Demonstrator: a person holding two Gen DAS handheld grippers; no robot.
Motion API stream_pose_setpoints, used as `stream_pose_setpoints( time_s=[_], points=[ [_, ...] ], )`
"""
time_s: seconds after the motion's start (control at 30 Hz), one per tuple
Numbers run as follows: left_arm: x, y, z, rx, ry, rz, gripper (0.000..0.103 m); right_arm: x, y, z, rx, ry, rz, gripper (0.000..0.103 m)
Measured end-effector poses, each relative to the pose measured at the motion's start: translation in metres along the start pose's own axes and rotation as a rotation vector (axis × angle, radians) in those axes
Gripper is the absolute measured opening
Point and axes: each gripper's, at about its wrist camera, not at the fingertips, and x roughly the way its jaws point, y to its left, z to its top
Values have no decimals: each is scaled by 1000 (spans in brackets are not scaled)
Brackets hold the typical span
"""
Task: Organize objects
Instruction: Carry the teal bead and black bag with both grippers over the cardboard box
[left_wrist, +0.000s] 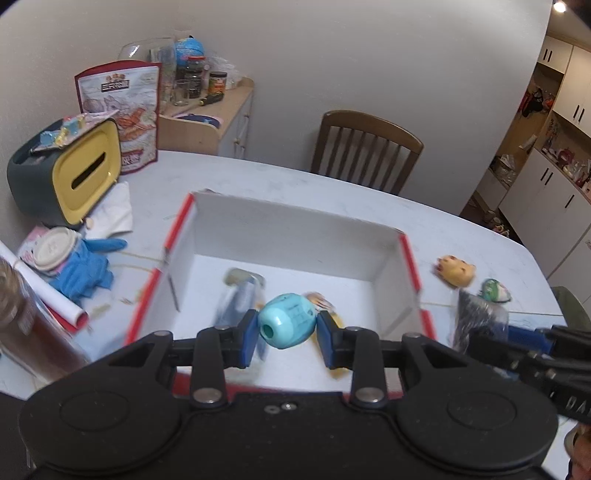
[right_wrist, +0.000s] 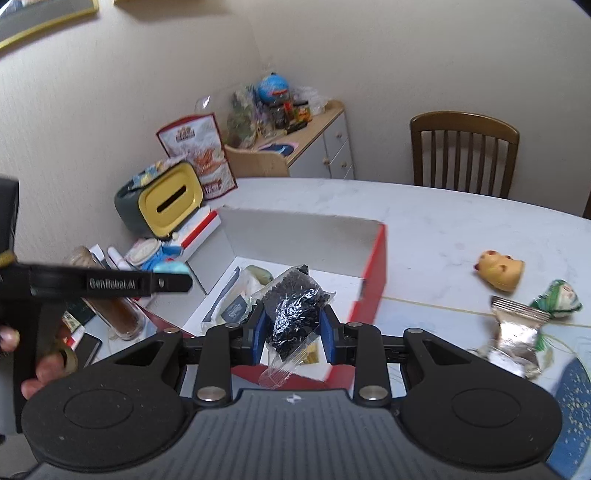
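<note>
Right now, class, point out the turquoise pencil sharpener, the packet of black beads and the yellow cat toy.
turquoise pencil sharpener (left_wrist: 287, 320), left wrist view, middle of its body.
packet of black beads (right_wrist: 295, 314), right wrist view, the dark filling.
yellow cat toy (right_wrist: 501, 272), right wrist view, its body.

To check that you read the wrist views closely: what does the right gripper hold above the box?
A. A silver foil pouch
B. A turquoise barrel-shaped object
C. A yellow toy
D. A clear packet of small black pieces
D: the right gripper pinches the clear packet over the red-edged box.
</note>
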Motion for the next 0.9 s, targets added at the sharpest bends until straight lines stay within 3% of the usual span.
stream_pose_setpoints(
  time_s=[0.4,0.63,0.9],
  points=[
    [63,13,38,69,30,19,32,90,33,13,-55,143,-52,29],
    [112,7,49,127,114,25,32,129,26,12,-9,223,-92,29],
    [155,4,53,182,208,16,32,148,38,5,-39,283,-25,29]
  ],
)
